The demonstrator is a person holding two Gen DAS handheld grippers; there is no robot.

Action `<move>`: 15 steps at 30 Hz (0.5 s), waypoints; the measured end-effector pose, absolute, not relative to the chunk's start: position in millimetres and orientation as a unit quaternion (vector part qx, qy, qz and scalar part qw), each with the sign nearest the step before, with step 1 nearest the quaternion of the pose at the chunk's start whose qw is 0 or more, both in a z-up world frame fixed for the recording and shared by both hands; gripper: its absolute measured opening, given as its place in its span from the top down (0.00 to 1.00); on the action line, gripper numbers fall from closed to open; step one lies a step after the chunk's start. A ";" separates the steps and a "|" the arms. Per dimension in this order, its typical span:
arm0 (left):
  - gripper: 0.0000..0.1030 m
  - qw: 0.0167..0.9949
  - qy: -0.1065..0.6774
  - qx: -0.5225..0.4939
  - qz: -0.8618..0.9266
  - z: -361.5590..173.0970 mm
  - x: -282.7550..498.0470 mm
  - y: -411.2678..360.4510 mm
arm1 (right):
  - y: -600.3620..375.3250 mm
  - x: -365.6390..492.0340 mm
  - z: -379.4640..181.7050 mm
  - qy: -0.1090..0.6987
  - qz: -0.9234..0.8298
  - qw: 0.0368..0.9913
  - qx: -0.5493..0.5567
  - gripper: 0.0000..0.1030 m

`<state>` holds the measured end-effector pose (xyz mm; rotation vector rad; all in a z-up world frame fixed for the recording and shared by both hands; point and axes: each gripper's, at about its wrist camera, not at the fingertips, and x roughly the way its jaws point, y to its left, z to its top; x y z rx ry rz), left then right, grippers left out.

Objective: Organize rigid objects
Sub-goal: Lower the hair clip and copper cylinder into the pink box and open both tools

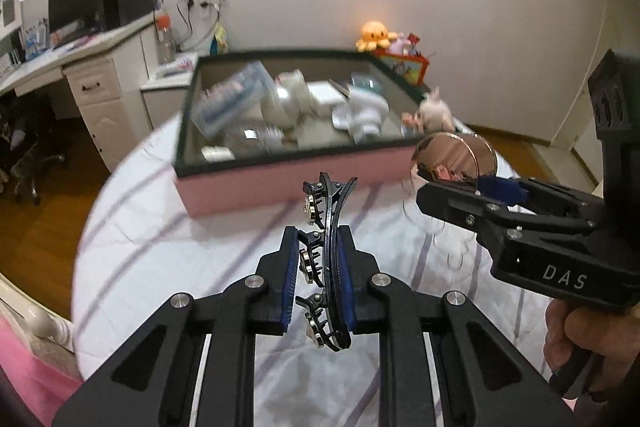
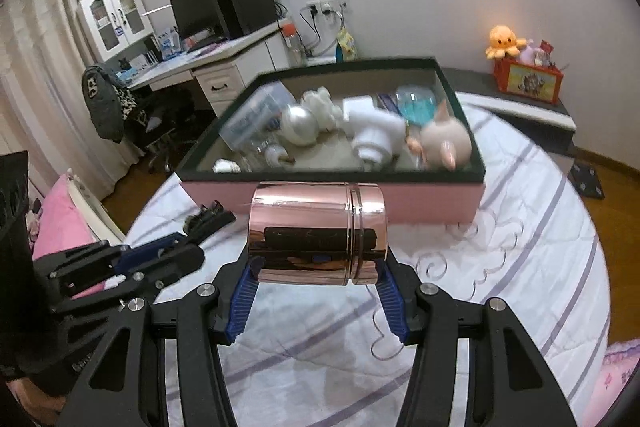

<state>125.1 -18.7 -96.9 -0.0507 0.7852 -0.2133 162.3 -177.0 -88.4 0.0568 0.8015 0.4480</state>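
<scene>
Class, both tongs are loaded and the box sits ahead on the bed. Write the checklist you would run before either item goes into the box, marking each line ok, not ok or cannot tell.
1. Left tongs shut firmly on the hair clip: ok.
2. Right tongs grip the pink metal jar by both ends: ok.
3. Jar lid fully closed: cannot tell.
4. Box open at the top: ok.
5. Free space in the box: ok, a bare patch shows near the front.
6. The two tongs apart from each other: ok.
</scene>
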 end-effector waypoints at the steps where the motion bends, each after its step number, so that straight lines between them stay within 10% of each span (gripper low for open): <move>1: 0.82 0.921 0.374 -0.026 -0.102 -89.9 126.2 -15.5 | -176.6 163.8 -83.9 0.383 0.218 0.897 0.026 0.46; 15: 0.82 0.949 0.310 -0.025 -0.060 -35.7 187.9 -4.5 | -167.7 224.6 -21.6 0.329 0.213 0.920 -0.005 0.46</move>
